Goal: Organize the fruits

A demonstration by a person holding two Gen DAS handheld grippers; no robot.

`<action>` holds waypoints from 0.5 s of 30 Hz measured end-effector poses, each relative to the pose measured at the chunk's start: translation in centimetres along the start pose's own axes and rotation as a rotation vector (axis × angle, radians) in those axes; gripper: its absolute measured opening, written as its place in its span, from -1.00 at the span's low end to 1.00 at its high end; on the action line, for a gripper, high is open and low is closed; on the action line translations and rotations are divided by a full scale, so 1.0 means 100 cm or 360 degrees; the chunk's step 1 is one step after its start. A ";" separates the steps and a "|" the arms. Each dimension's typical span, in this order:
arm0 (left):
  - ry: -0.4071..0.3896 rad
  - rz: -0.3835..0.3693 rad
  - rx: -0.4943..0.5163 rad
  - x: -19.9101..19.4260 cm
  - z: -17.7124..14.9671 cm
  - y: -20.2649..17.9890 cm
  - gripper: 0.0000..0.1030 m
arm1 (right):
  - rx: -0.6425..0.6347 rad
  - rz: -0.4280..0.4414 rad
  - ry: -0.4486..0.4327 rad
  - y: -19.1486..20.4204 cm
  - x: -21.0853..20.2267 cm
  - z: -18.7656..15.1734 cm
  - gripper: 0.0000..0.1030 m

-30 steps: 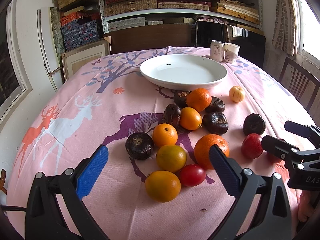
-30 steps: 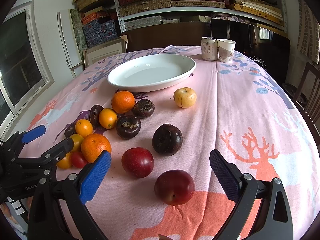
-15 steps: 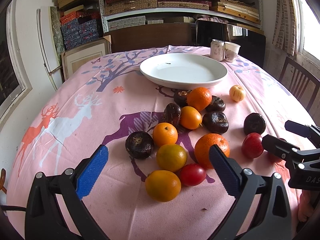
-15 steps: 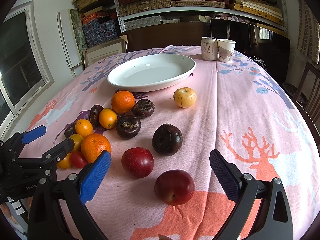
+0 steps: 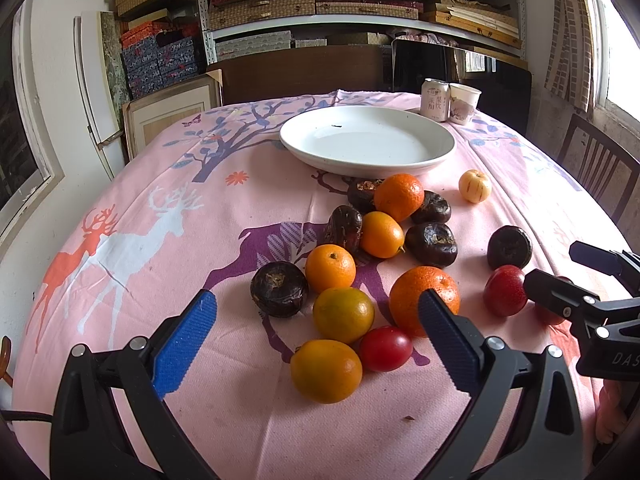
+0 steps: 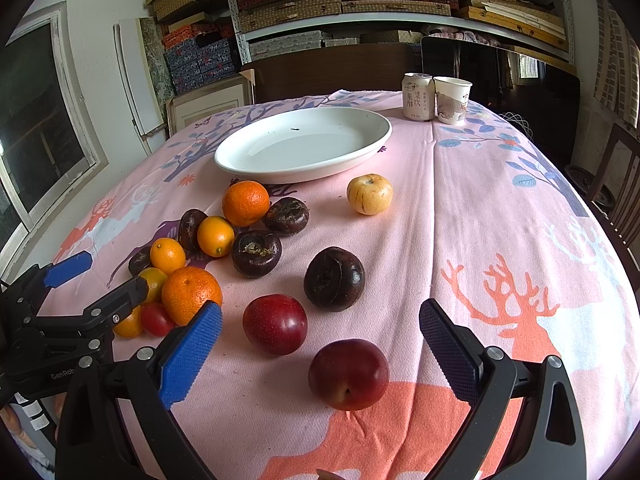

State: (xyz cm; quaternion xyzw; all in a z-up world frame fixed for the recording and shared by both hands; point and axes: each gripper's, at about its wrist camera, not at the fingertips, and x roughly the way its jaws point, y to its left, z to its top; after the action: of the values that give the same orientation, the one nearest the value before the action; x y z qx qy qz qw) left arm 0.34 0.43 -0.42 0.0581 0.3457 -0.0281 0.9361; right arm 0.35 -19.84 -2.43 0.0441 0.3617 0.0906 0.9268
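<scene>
You are in a lived-in home, in a dining room that doubles as storage; the counter point(image 6: 500, 208) wears a pink cloth printed with deer and trees, and a wooden dining chair point(image 5: 596, 172) stands at its right edge; a white plate point(image 6: 304, 144), a drink can point(image 6: 417, 97) and a paper cup point(image 6: 452, 100) sit at the far end; behind them metal shelves point(image 5: 360, 4) are packed with flat woven and patterned boxes; framed boards point(image 5: 172, 112) lean against the wall, and daylight enters through a curtained window point(image 5: 616, 32).
</scene>
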 end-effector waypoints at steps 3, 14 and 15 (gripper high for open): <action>0.0003 -0.0001 0.0001 0.000 0.000 0.000 0.92 | 0.0000 0.0000 0.0000 0.000 0.000 0.000 0.93; 0.0006 -0.0002 0.0001 0.001 0.000 0.000 0.92 | 0.0000 0.0000 0.0002 0.000 0.000 0.000 0.93; 0.0007 -0.0003 0.0001 0.001 -0.001 0.001 0.92 | 0.0000 0.0000 0.0002 0.000 0.000 0.000 0.93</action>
State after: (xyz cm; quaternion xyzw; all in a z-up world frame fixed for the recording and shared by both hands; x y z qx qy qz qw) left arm 0.38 0.49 -0.55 0.0583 0.3477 -0.0289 0.9353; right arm 0.37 -19.85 -2.45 0.0440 0.3622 0.0906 0.9266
